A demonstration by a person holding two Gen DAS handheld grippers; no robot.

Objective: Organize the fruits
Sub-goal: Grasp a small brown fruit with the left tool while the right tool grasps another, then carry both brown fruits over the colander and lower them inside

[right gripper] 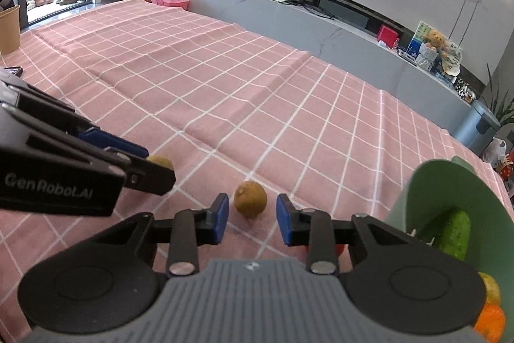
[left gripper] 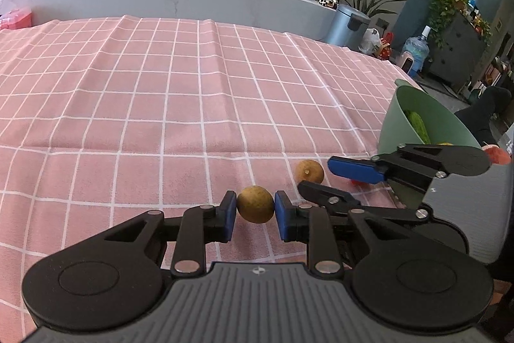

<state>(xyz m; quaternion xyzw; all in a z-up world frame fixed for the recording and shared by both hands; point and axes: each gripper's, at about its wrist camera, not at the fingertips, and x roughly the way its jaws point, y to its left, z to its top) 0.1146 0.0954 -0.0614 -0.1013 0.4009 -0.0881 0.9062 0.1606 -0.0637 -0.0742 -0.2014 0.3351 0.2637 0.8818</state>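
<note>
From the left wrist view, the left tongs were clamped on a brown kiwi, both blue pads pressed against its sides, just above the pink checked table. Its long axis ran roughly upright. A second kiwi lay beyond, stem end facing the camera, beside the right tongs.

From the right wrist view, the right tongs stood open, pads clear either side of the second kiwi resting on the table, slightly tilted. The green bowl at right held a cucumber, angled upward.
</note>
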